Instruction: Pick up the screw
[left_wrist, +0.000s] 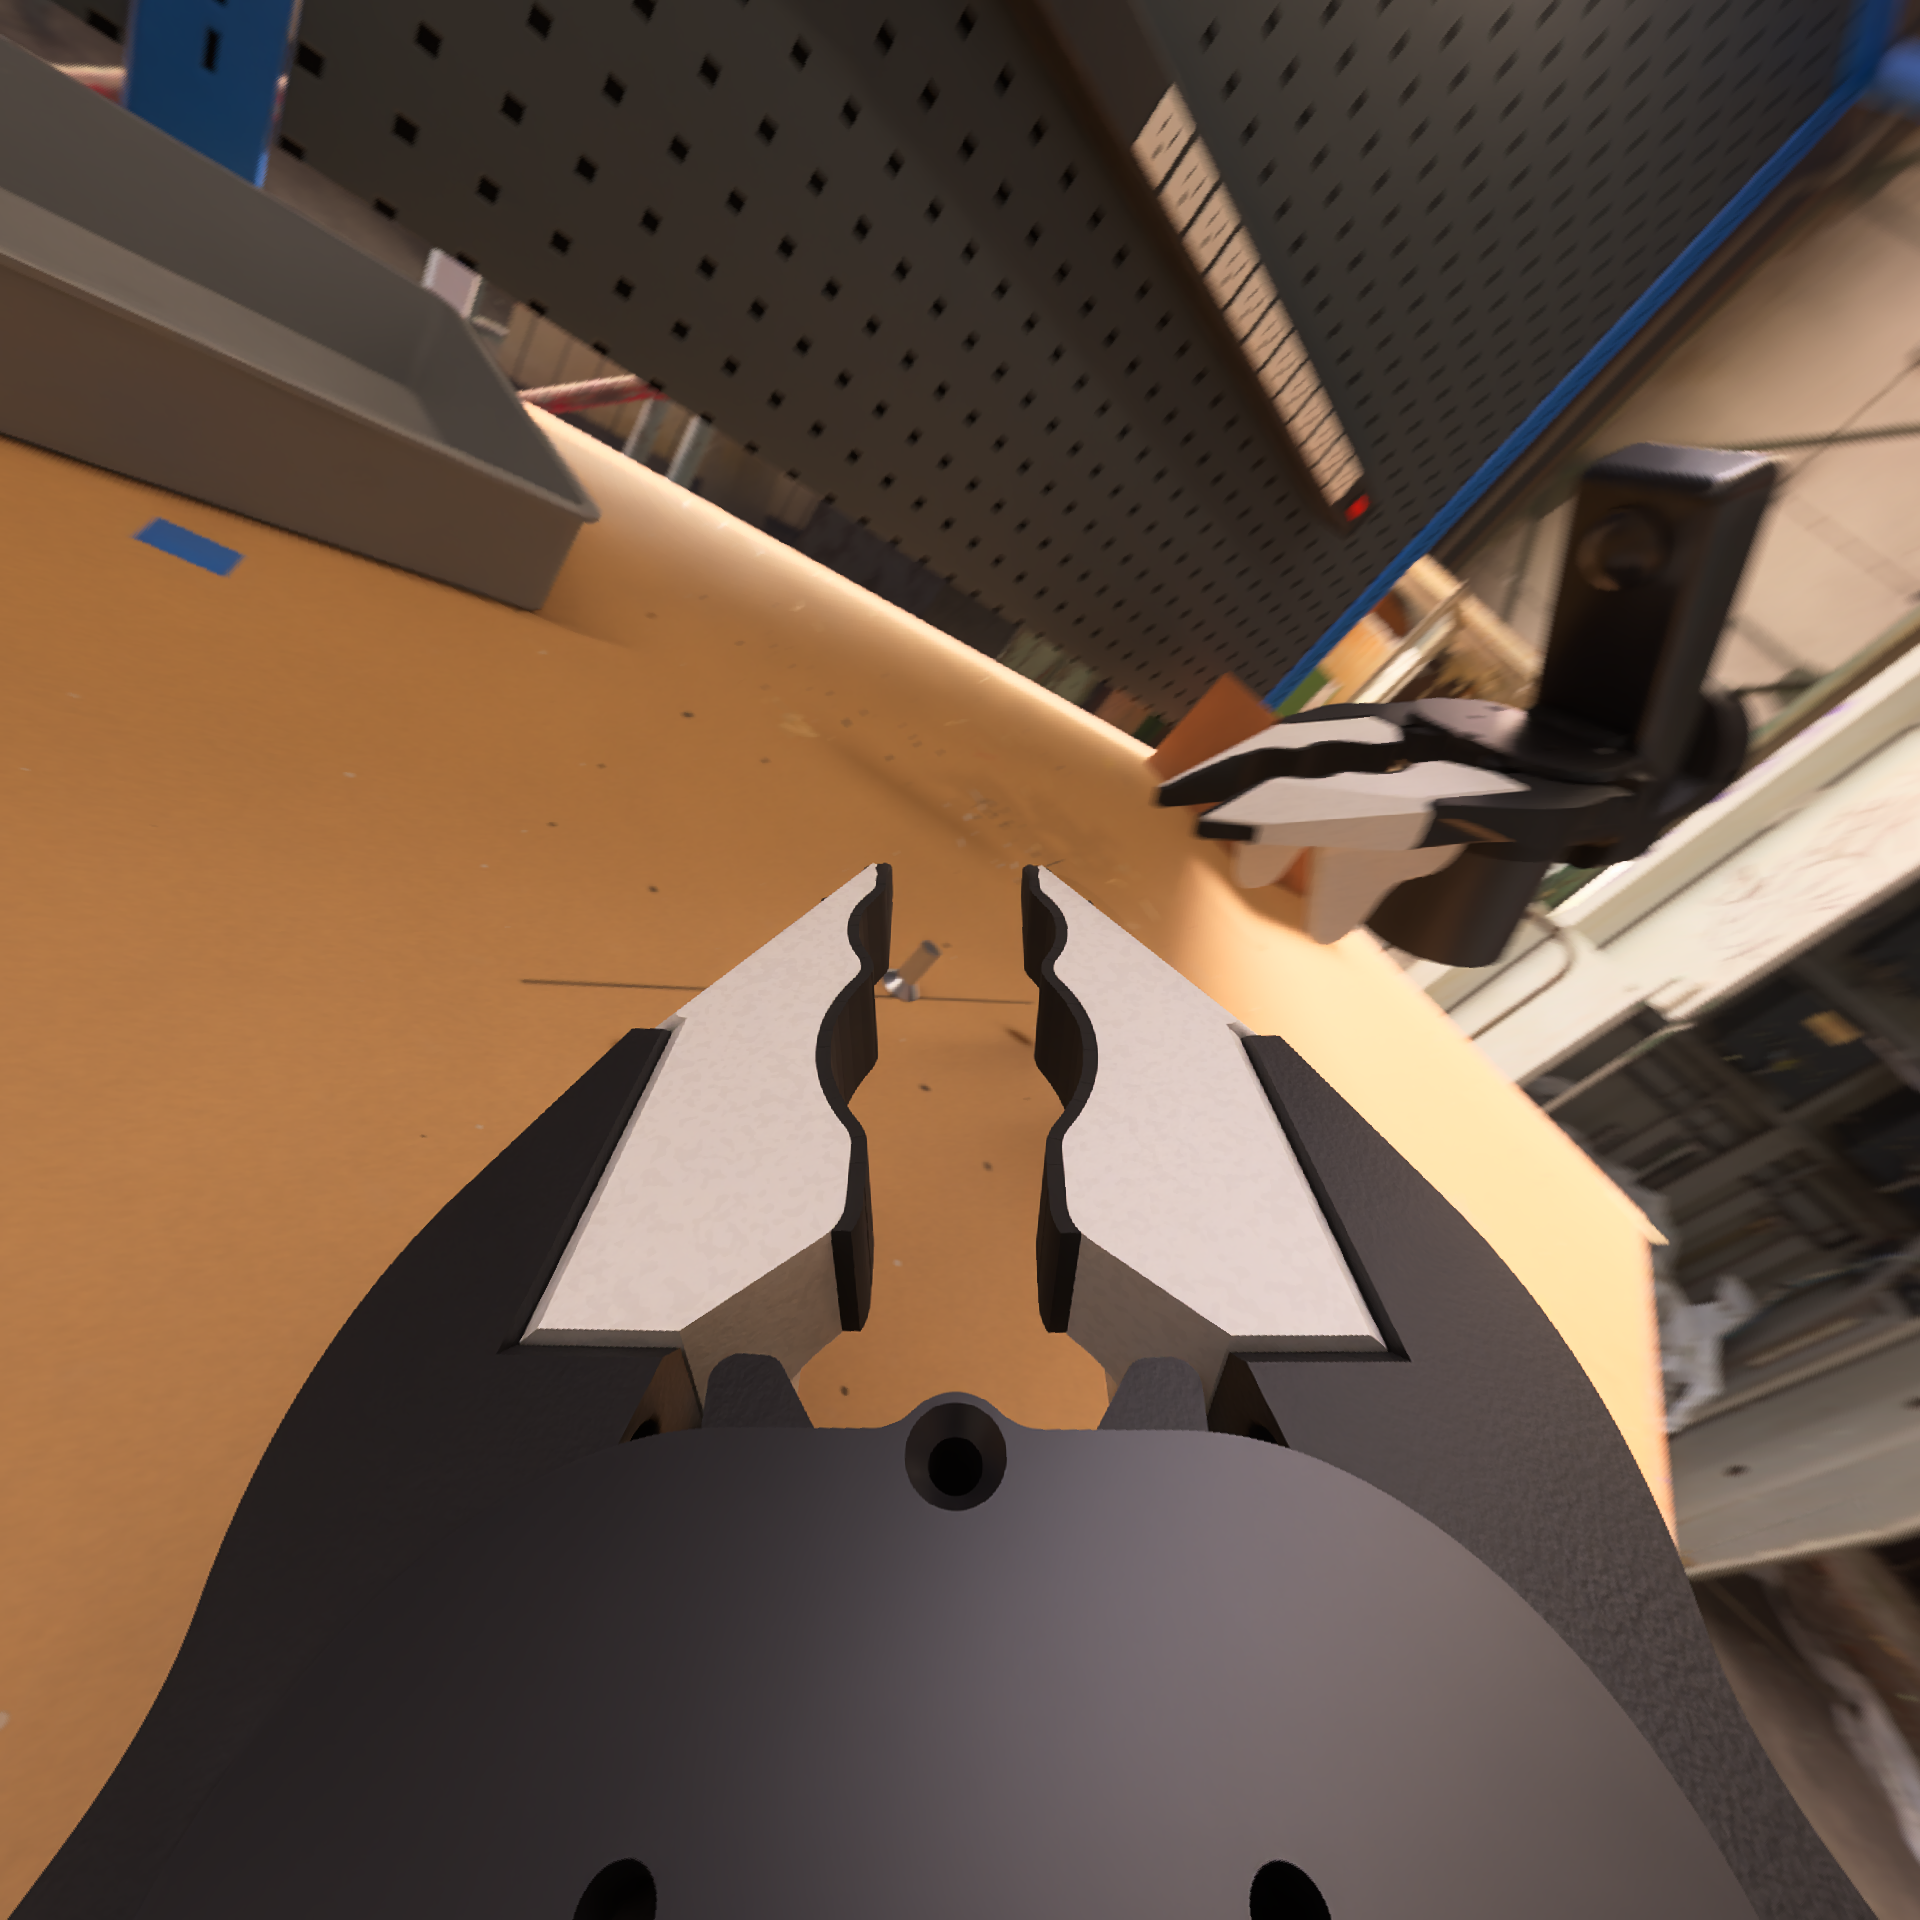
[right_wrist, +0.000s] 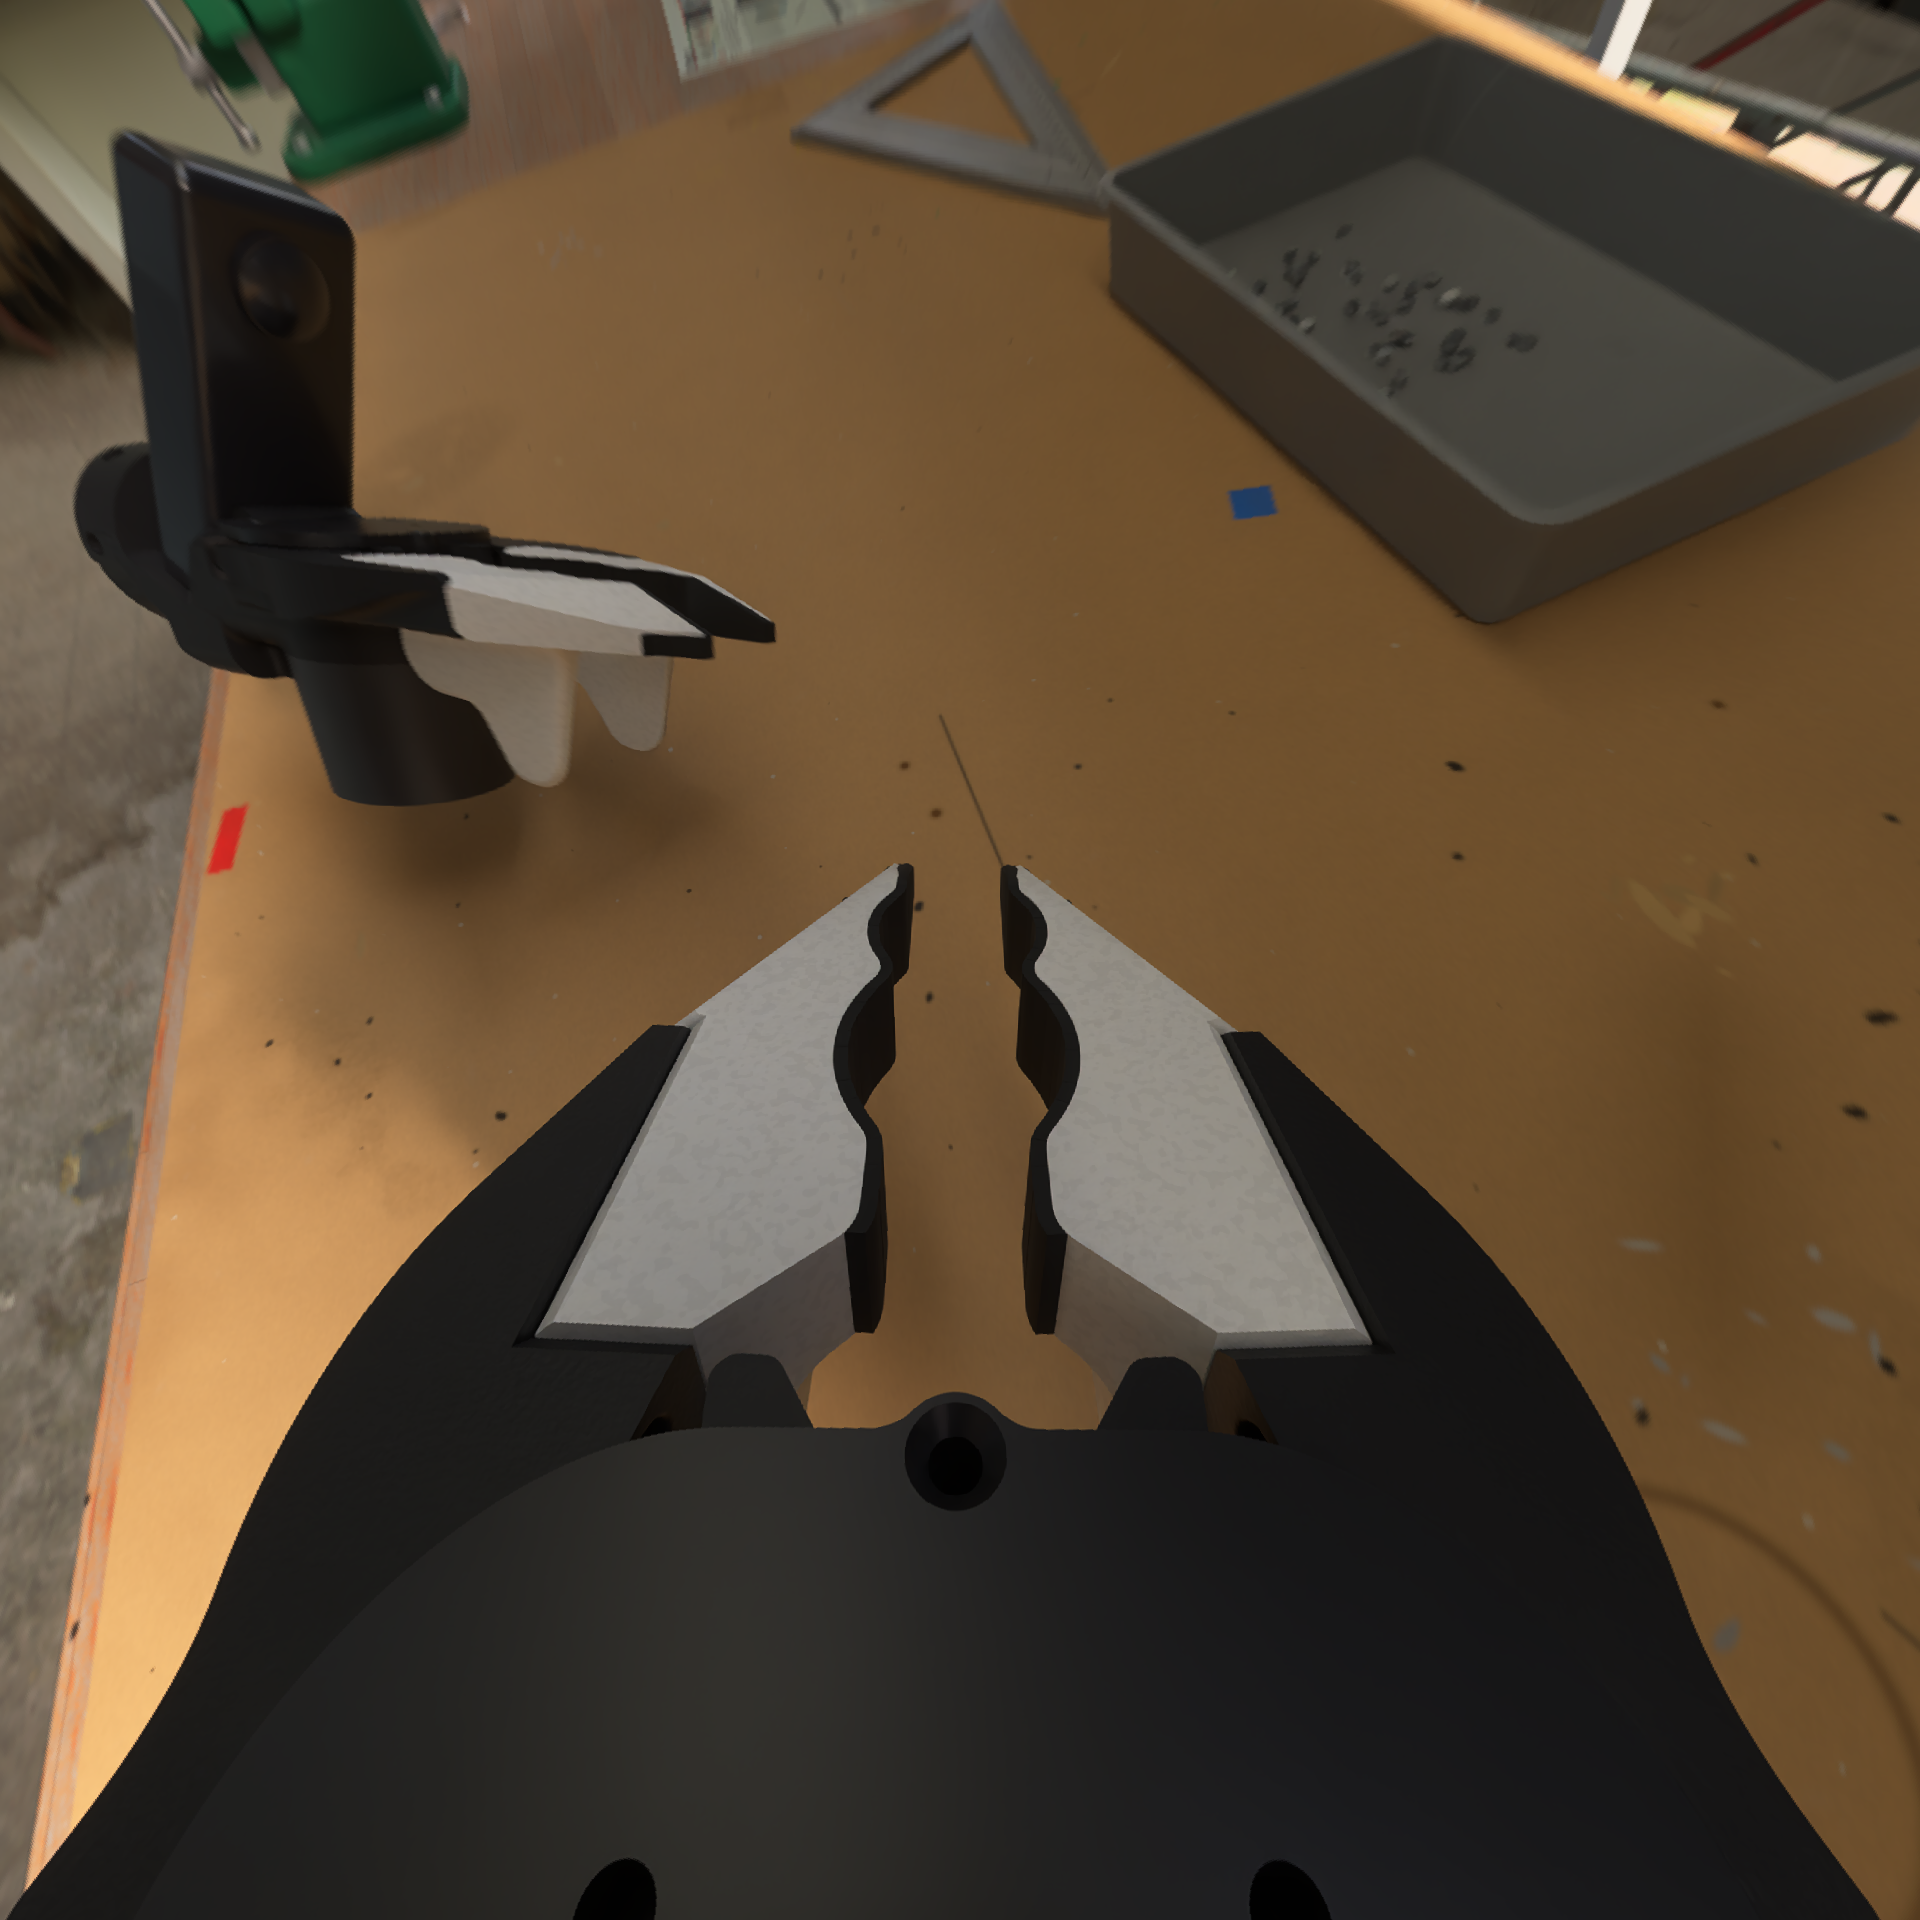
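Note:
A small silver screw (left_wrist: 912, 971) lies on the brown tabletop (left_wrist: 312, 883) in the left wrist view, on a thin dark line. My left gripper (left_wrist: 956, 883) is open; the screw sits between its fingers, close to the left finger (left_wrist: 790, 1039), not gripped. My right gripper (right_wrist: 956, 883) is open and empty, held low over the table. The screw does not show in the right wrist view. The right gripper also shows far right in the left wrist view (left_wrist: 1184, 812). The left gripper shows at the left of the right wrist view (right_wrist: 727, 636).
A grey tray (right_wrist: 1299, 343) holding several small metal bits stands at the back; its wall shows in the left wrist view (left_wrist: 312, 436). A grey triangular square (right_wrist: 935, 114), a green vise (right_wrist: 353, 83), blue tape (right_wrist: 1252, 502), red tape (right_wrist: 227, 836) and a pegboard (left_wrist: 831, 260) surround the area.

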